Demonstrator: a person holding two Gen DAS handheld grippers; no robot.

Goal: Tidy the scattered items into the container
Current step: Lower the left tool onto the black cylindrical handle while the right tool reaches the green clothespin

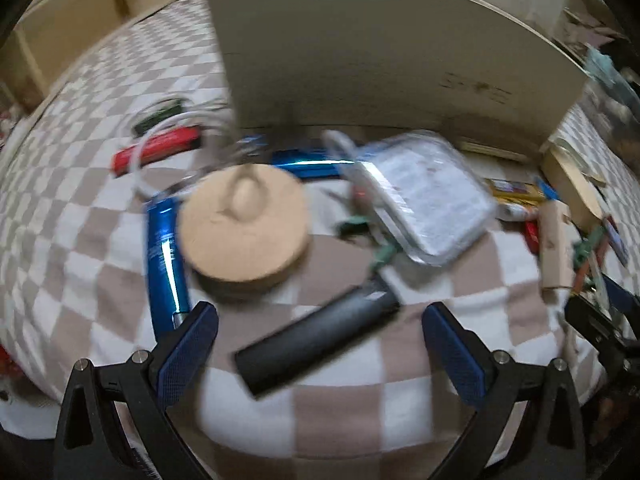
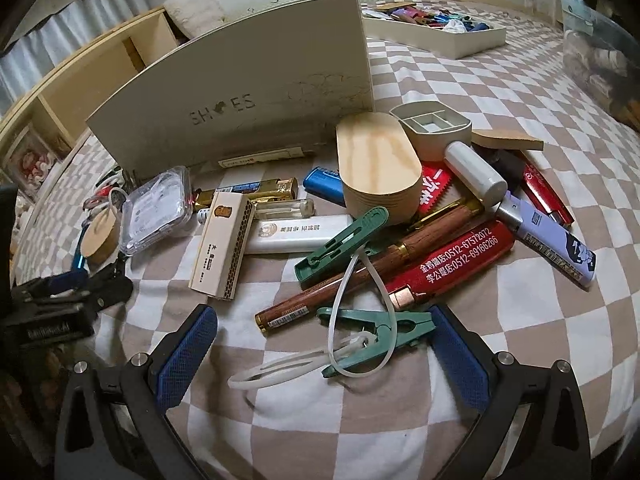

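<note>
Right wrist: "SHOES" box lid [image 2: 240, 96]; both grippers [image 2: 320, 344] [image 1: 320, 344] agape, empty.

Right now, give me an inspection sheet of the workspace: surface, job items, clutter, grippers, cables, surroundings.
Surface: checkered blanket, brown and white, wrinkled.
Job's things: scattered pile with green clothespin nearest, wooden pen, red lighter, matchbox, oval wooden box, clear plastic case, round wooden lid, black cylinder. Shallow box at the far side already holds small items.
Clutter: shoebox lid standing upright behind the pile.
Grippers: left gripper open, fingers either side of the black cylinder; right gripper open, around the clothespin.
Cables: white cord loop tied to the clothespin.
Surroundings: wooden shelf at left.
</note>
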